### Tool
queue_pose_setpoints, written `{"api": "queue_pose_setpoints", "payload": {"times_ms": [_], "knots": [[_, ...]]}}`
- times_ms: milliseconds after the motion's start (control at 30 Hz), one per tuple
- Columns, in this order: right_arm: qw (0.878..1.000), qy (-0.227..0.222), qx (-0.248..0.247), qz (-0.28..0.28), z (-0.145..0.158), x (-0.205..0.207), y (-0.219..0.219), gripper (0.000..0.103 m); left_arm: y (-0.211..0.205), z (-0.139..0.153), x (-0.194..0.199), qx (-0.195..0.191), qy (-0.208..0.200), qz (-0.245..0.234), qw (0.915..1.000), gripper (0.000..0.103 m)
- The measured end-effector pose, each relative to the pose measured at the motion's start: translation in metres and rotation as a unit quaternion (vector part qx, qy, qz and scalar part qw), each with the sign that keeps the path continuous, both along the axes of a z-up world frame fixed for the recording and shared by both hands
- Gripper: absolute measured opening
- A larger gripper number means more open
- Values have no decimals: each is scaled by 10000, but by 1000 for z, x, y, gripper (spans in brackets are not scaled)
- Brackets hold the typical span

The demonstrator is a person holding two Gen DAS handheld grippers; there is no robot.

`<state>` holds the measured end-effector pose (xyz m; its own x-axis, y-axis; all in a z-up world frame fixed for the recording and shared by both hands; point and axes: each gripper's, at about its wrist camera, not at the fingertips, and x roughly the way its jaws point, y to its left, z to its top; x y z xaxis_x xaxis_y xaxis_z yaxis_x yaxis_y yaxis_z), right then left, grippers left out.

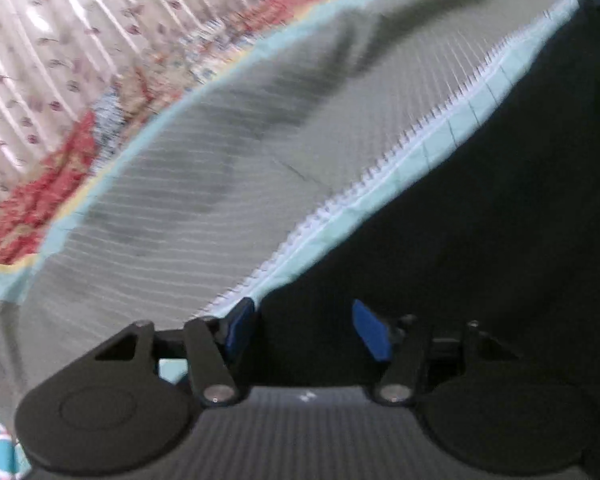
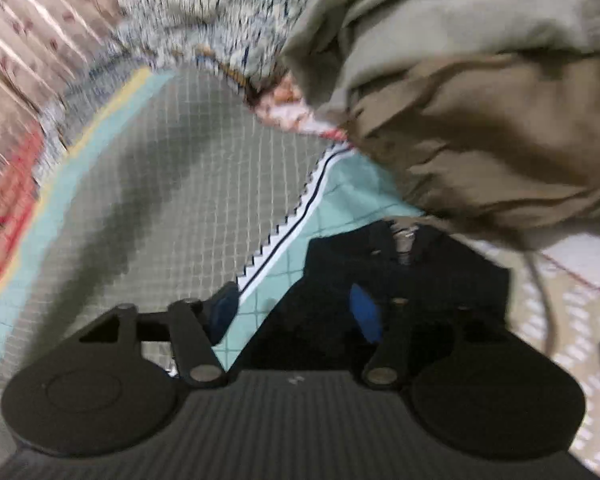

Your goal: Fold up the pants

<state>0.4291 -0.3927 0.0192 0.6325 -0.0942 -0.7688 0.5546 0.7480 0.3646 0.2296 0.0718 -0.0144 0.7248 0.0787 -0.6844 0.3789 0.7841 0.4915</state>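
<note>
The black pants (image 1: 480,208) fill the right half of the left wrist view, lying over the edge of a grey checked mat (image 1: 220,184) with a teal border. My left gripper (image 1: 304,330) is open, its blue pads apart over the black cloth at the mat's edge. In the right wrist view the black pants (image 2: 380,276) lie bunched between the blue pads of my right gripper (image 2: 296,312), which is open. I cannot tell whether either gripper touches the cloth.
A khaki and grey-green garment (image 2: 480,120) hangs at the upper right of the right wrist view. A patterned red and blue bedspread (image 1: 112,120) and a striped floral sheet (image 1: 40,40) lie beyond the mat (image 2: 160,200). A tiled floor (image 2: 572,320) shows at the right.
</note>
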Motion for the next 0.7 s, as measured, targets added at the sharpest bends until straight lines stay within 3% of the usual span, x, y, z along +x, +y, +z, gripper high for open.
{"api": "queue_pose_setpoints", "payload": {"times_ms": [67, 100, 133, 167, 200, 300, 467, 700], "knots": [[9988, 211, -435, 53, -8, 12, 12, 67, 0, -9, -1, -67, 5, -185, 9998, 25], [9969, 271, -727, 116, -10, 13, 20, 59, 0, -9, -2, -188, 119, -242, 9995, 9], [9937, 344, -1052, 170, -11, 12, 27, 48, -1, -10, -2, -212, 129, -227, 9994, 7], [9912, 315, -1253, 302, -10, 10, 32, 22, -2, -10, -6, -163, 65, -280, 9995, 6], [9922, 180, -1162, 420, -9, 6, 29, 8, -2, -9, -9, -120, 1, -331, 9994, 6], [9935, -103, -1077, 361, -2, -14, 20, 6, 2, 2, -24, -123, -267, -316, 9991, 6], [9893, -1114, -884, 320, 35, -65, 11, 6, 1, 43, -62, -281, -749, -180, 9966, 6], [9686, -2461, -49, 363, 76, -194, -26, 5, -5, 88, -152, -516, -1297, 67, 9902, 6]]}}
